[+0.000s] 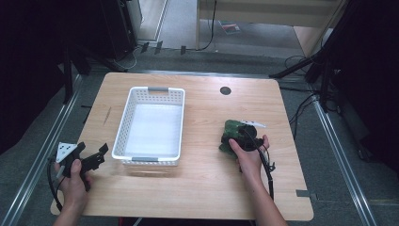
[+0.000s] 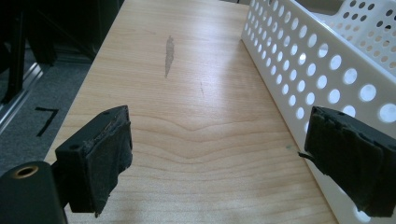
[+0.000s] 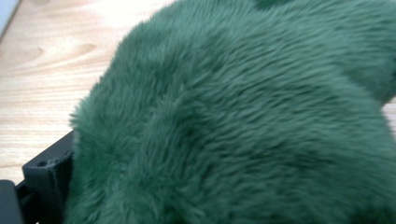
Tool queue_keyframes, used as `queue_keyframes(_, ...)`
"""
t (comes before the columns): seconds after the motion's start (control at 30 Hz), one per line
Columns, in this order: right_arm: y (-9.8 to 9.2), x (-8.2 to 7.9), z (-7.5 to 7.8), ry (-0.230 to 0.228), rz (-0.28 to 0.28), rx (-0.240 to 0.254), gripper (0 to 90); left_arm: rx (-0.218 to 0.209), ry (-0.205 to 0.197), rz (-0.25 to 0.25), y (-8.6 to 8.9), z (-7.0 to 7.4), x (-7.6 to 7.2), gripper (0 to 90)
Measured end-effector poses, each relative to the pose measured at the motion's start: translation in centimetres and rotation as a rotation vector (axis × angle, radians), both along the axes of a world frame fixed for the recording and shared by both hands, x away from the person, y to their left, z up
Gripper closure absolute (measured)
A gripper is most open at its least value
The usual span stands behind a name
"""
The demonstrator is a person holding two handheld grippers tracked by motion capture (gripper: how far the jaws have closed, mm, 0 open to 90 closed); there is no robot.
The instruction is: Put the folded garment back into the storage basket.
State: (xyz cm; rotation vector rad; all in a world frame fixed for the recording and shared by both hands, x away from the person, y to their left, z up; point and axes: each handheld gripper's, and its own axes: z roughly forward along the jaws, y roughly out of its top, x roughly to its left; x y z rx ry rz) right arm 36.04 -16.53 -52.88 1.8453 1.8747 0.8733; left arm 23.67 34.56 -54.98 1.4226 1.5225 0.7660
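The right claw [image 1: 240, 140] sits at about 3 o'clock on the counter [image 1: 202, 193], pressed into a green plush toy [image 1: 234, 133] that lies on the wood well apart from the white basket [image 1: 123, 123]. In the right gripper view green fur crowds the lens and 1 black jaw edge peeks out at 8 o'clock beneath it; whether the jaws have closed on the toy I cannot tell. A white tag [image 1: 252, 123] pokes out of the toy toward 2 o'clock.

The likely risk is a shallow bite: soft pile compresses, so the jaws may catch only fur and let the toy slide out on a lift. If the basket is the goal, a dangling limb could also snag on its rim.

The right hand [image 1: 250, 157] reaches forward with the forearm running in from 5 o'clock, cable trailing along the wrist. The left hand [image 1: 74, 181] rests at 8 o'clock near the counter edge, its left claw [image 2: 219, 154] wide open and empty, jaws spread over bare wood, the perforated basket wall just beside the jaw at 3 o'clock in its own view.
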Motion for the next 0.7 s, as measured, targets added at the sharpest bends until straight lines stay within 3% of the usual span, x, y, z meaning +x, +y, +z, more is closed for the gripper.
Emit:
queue_keyframes(0.2,0.1,0.0,-0.9,0.009,0.000,-0.004,1.2,-0.009,-0.010,-0.009,0.1,0.0,-0.1,8.6)
queue_keyframes(0.37,0.1,-0.2,-0.8,-0.008,-0.004,-0.014,9.6,-0.010,-0.011,-0.008,0.1,0.0,-0.1,8.6)
queue_keyframes(0.4,0.2,-0.4,-0.6,-0.021,-0.014,-0.011,13.8,-0.011,-0.012,-0.010,0.1,0.0,-0.1,8.6)
queue_keyframes(0.7,0.0,-0.9,0.9,-0.063,-0.041,0.022,19.0,-0.013,-0.013,-0.014,0.1,0.0,-0.1,8.7)
